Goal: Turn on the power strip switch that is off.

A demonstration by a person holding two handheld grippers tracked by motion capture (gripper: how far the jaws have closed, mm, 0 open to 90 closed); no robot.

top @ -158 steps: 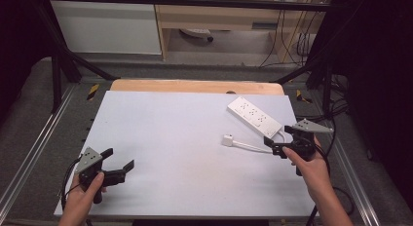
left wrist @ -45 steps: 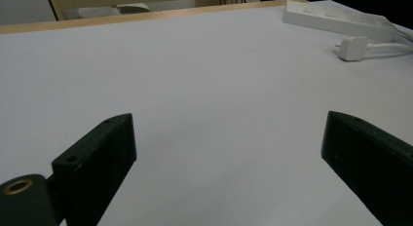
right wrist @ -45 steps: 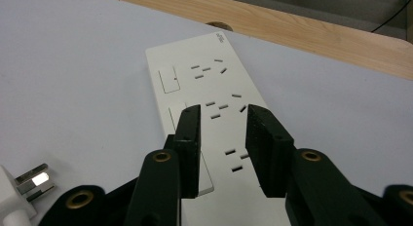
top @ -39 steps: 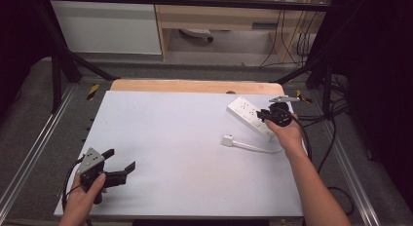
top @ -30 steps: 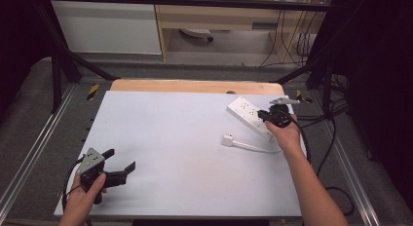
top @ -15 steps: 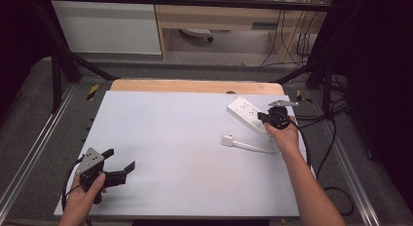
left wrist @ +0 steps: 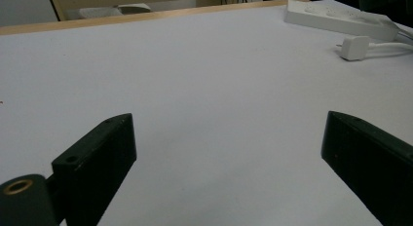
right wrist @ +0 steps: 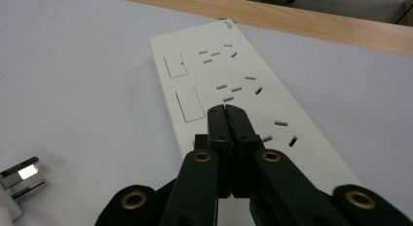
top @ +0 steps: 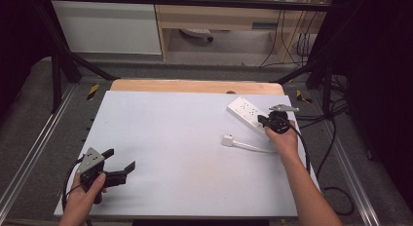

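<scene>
The right gripper (top: 267, 121) has its jaws pressed together with nothing between them, its tips over the white power strip (top: 250, 114) at the table's (top: 175, 133) far right. A white plug (top: 227, 140) lies just beside the strip, nearer the person. The left gripper (top: 119, 162) rests at the near left corner, jaws spread wide over bare table.

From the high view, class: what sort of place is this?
Probably a lab or workshop test bench: a white table inside a black metal frame, a power strip, and cables trailing over the floor.
</scene>
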